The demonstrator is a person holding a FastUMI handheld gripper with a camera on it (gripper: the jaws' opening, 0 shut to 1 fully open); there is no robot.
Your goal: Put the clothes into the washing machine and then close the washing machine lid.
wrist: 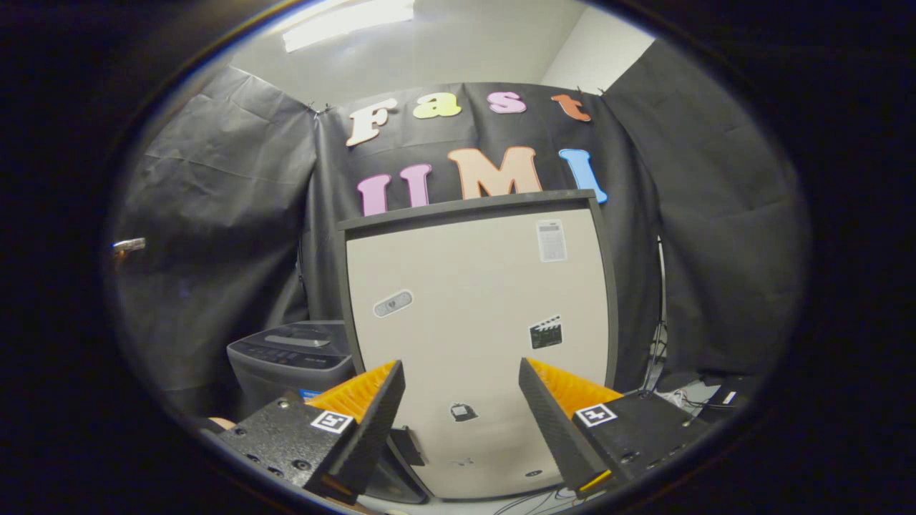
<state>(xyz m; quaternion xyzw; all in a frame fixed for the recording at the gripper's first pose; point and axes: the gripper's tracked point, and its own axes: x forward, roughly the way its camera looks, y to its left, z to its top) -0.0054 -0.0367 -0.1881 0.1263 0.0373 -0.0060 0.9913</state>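
Standing upright beyond the gripper [461,372], the washing machine lid [476,336] shows a beige panel (dark-framed, several stickers); the fingers are spread, holding nothing.

Recording booth: black cloth walls [215,214], cables [673,390].

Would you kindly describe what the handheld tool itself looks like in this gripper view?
The tool has two wedge-shaped fingers with finely textured inner faces and ribbed outer sides. Each finger sits on a dark blocky mount with visible screws, and each mount carries a small square black-and-white marker. The fingers stand apart with nothing between them.
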